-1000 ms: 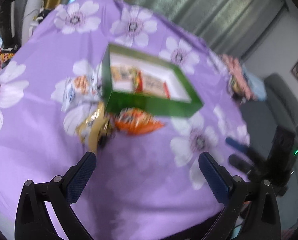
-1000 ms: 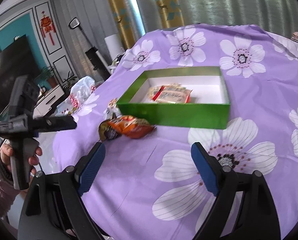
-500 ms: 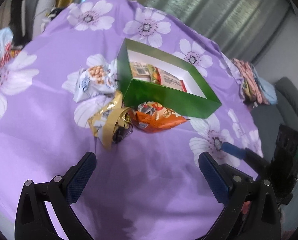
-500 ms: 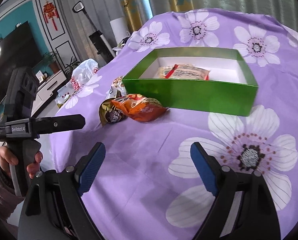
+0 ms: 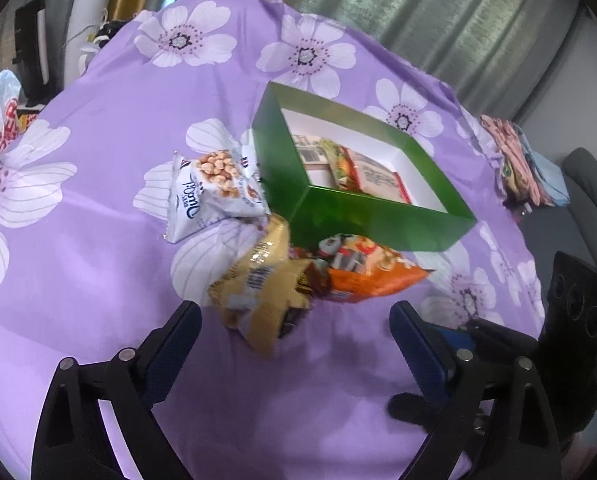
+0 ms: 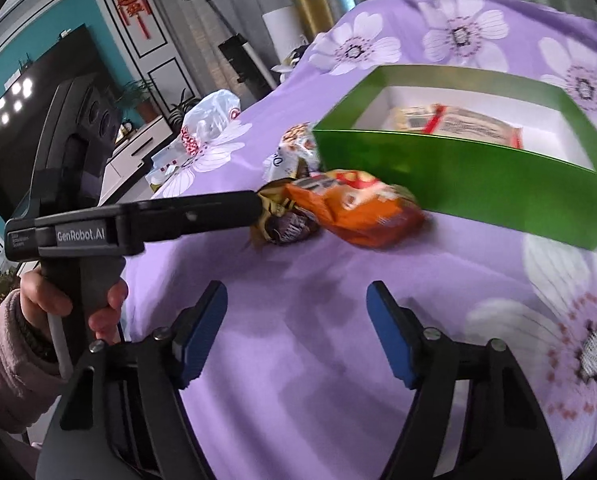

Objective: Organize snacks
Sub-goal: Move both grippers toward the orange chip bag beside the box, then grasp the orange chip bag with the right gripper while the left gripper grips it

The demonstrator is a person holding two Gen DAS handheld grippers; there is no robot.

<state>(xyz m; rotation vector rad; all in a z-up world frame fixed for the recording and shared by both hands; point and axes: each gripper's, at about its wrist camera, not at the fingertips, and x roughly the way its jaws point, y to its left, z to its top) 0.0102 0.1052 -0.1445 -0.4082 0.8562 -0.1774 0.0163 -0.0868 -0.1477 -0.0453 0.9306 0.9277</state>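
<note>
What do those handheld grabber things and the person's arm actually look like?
Each tool, left and right, has two black angular fingers with blue ribbed pads and silver screws. From the right camera, the left tool's black pistol handle reads "GenRobot.AI". The left hand wears a fuzzy pink sleeve.

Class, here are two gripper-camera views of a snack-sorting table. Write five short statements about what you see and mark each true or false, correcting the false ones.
1. The green box already holds snacks. True.
2. The orange packet lies inside the box. False: it lies on the cloth in front of the box.
3. The left gripper grips the gold packet. False: its jaws are open and empty.
4. The white peanut packet lies outside the box. True.
5. The right gripper is open. True.
</note>
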